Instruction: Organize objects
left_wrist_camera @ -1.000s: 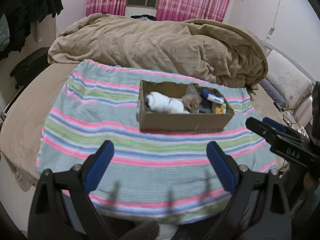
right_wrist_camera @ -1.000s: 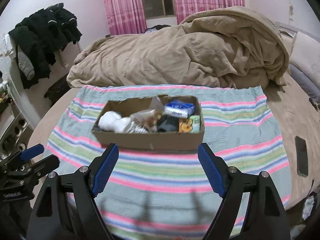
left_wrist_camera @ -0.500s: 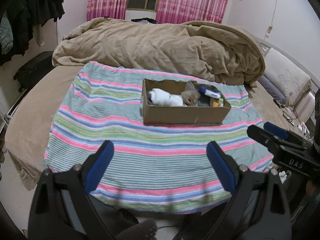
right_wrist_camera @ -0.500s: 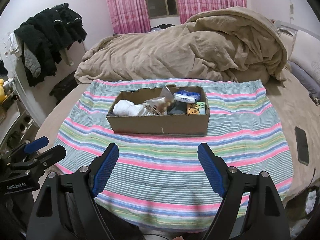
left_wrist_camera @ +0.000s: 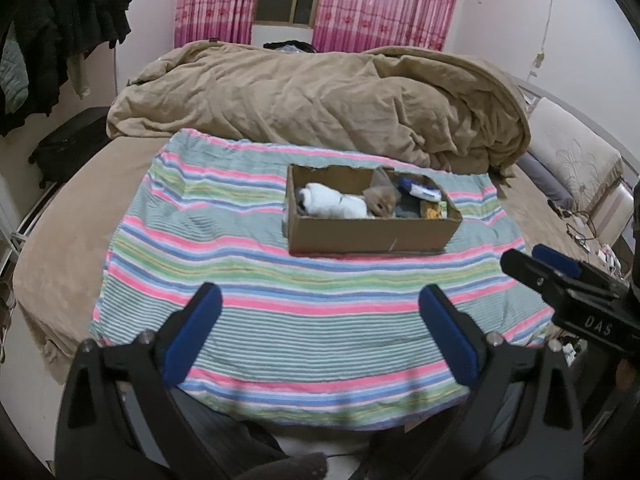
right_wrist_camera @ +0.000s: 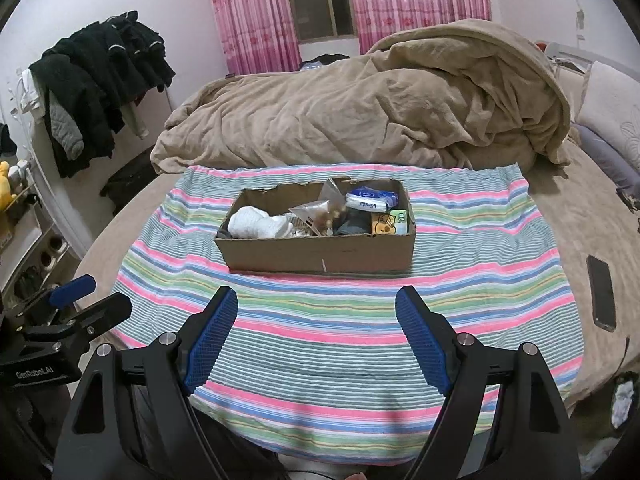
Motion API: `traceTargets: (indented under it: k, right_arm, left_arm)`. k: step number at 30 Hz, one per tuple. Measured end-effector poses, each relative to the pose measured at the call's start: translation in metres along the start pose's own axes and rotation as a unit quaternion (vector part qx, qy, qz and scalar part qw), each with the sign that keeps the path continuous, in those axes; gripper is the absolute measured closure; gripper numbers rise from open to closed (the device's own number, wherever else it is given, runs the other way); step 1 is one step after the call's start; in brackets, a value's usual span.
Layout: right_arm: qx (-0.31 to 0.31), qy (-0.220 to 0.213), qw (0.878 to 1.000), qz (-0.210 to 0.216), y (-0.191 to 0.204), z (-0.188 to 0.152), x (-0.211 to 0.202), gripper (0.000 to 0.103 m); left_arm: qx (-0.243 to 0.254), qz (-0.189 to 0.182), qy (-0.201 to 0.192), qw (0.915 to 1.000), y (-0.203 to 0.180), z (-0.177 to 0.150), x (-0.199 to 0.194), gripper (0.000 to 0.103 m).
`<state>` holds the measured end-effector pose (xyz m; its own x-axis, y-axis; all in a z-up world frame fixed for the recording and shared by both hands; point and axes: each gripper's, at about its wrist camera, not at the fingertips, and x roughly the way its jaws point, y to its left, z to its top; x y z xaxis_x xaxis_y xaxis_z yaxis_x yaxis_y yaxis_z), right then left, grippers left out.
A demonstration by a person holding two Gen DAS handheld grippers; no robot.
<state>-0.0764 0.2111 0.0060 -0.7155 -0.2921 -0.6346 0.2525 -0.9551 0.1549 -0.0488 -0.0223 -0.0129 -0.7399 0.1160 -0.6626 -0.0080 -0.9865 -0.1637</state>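
Both claws, left (left_wrist_camera: 320, 332) and right (right_wrist_camera: 316, 332), hang spread apart and empty over the near blanket (right_wrist_camera: 340, 320). A box (right_wrist_camera: 320, 254) of sundries sits farther back.

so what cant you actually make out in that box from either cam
- Cardboard box bottom, both views: covered by the white roll, clear bag and other packets.
- Dark item, right wrist view: half buried, unidentifiable.
- Blue-white pack lettering: too small.
- Yellow packet, left wrist view: cut off by the box wall.

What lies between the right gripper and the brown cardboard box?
Only bare striped blanket separates the right gripper from the brown cardboard box, per the right wrist view.
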Motion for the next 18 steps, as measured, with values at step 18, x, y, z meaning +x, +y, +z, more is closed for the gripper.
traceTargets:
  k: [18]
  right_arm:
    - [0.0,0.001,1.0,0.0,-0.0005,0.0012,0.0014,0.019]
  left_arm:
    - [0.006,-0.005,-0.015,0.9999,0.0033,0.005,-0.0006,0.001]
